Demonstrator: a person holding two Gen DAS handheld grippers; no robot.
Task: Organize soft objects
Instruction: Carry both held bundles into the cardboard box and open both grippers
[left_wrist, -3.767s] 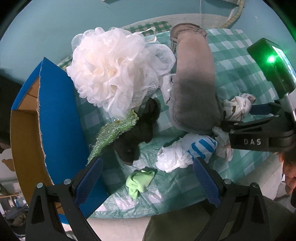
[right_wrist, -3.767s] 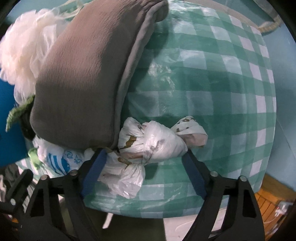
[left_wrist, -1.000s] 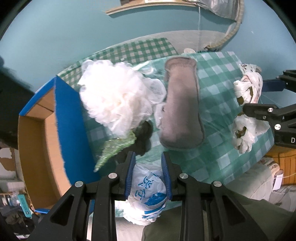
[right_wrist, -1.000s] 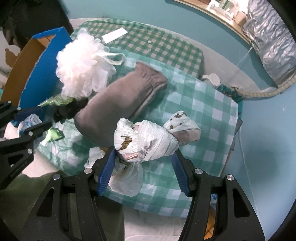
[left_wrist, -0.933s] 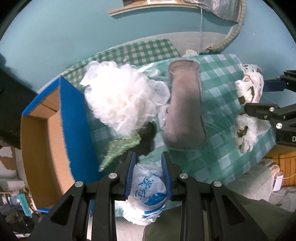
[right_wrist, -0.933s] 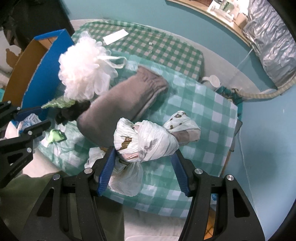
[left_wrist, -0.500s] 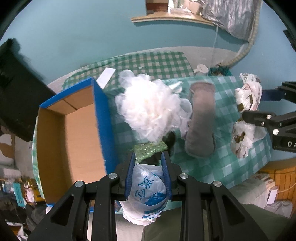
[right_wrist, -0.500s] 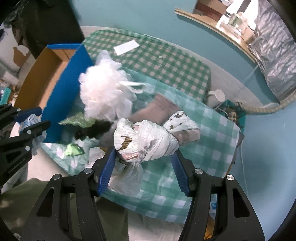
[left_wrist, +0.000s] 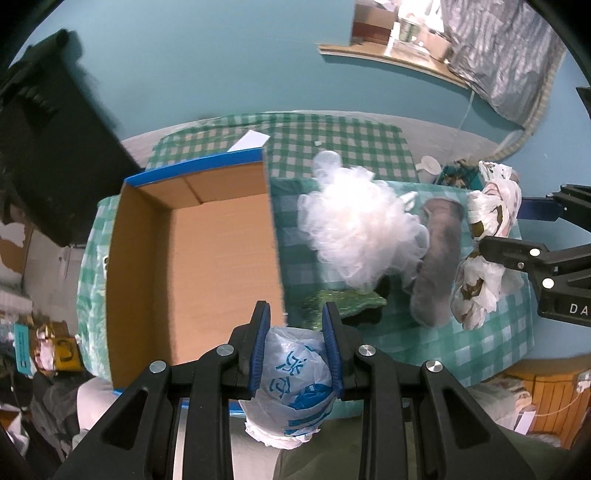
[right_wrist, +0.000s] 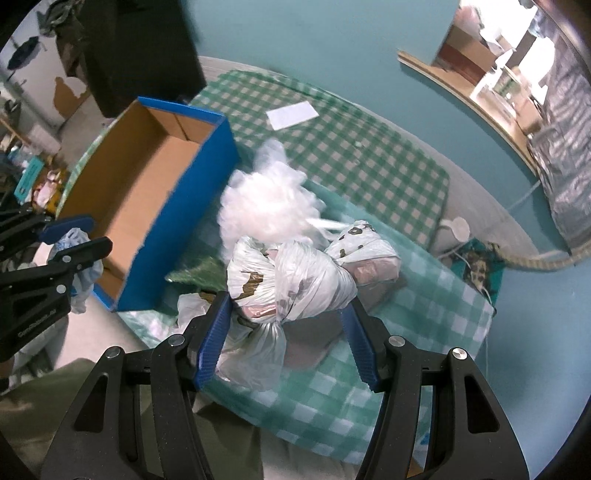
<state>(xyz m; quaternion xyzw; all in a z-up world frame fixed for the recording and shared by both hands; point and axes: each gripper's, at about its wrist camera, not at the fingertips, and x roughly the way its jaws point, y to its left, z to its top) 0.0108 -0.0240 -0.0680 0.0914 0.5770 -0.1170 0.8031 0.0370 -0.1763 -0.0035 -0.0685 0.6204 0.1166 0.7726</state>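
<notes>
1. Between my left gripper's (left_wrist: 295, 345) blue pads sits a white bag with blue print (left_wrist: 291, 384) — clamped, hanging above the near edge of the cardboard box (left_wrist: 207, 273).
2. My right gripper (right_wrist: 286, 339) squeezes a knotted white bag with brown spots (right_wrist: 295, 280), held in the air over the checked cloth (right_wrist: 424, 317).
3. Below, on the cloth, lie a white mesh puff (left_wrist: 358, 236), a grey slipper (left_wrist: 439, 258) and a glittery green piece (left_wrist: 340, 302) — all just right of the box's blue wall.
4. The box is open, nothing showing inside.
</notes>
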